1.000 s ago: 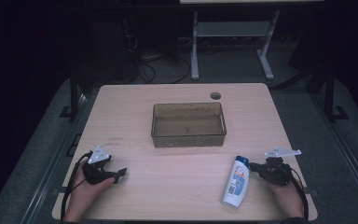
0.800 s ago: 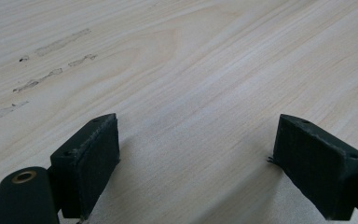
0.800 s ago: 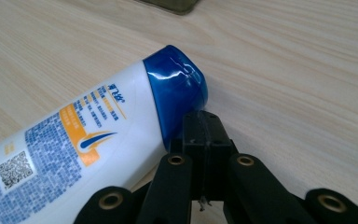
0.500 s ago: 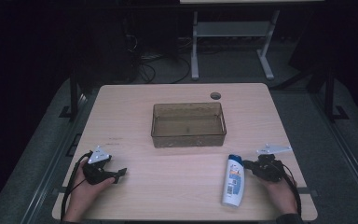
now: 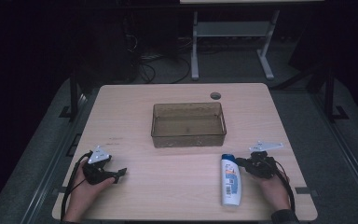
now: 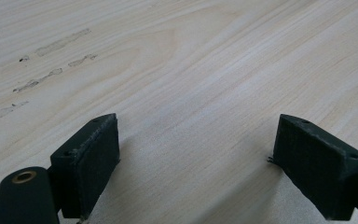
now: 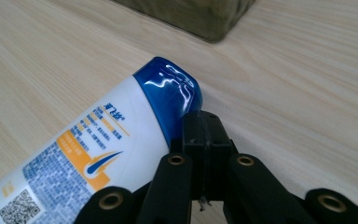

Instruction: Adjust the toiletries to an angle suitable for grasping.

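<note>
A white shampoo bottle (image 5: 230,180) with a blue cap lies flat on the wooden table (image 5: 182,186), cap toward the far side; the right gripper view shows the bottle (image 7: 98,149) close up. My right gripper (image 5: 239,163) is shut with nothing between its jaws, its tip (image 7: 205,122) touching the blue cap from the side. My left gripper (image 5: 120,173) rests at the table's front left, pointing right. Its jaws stand wide open over bare wood (image 6: 196,154).
A brown translucent bin (image 5: 189,124) stands in the middle of the table, just beyond the bottle; its corner (image 7: 200,18) shows in the right gripper view. A round cable hole (image 5: 215,95) sits near the far edge. Faint scuff marks (image 6: 51,60) streak the wood.
My right gripper has slid left along the table to the bottle's cap, and the bottle has swung from a slant to lie nearly straight. The left gripper has not moved.
</note>
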### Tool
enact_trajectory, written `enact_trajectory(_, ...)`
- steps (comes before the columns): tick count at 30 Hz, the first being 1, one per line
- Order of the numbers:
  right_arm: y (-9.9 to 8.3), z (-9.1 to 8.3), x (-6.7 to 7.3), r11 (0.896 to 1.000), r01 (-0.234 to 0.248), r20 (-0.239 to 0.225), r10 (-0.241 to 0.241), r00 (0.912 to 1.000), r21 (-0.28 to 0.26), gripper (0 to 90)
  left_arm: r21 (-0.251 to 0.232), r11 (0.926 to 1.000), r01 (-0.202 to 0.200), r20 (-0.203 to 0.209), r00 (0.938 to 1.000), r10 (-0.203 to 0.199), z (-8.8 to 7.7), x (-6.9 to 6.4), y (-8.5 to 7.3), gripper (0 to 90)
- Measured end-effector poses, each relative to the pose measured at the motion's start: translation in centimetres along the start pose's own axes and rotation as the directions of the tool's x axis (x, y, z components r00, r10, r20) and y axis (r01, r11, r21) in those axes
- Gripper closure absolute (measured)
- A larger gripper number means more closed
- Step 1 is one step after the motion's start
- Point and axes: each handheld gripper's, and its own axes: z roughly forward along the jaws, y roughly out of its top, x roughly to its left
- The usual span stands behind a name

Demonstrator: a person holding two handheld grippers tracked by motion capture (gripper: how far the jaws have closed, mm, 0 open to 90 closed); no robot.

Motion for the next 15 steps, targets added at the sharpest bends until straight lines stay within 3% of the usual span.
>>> enact_trajectory(15,1.2,1.1,1.1,1.000,0.021,-0.028,-0.021,0.9994,-0.013,90.0,0.000,1.0000,0.000,0.000,1.0000,0.000,0.0,0.0,0.0,13.1)
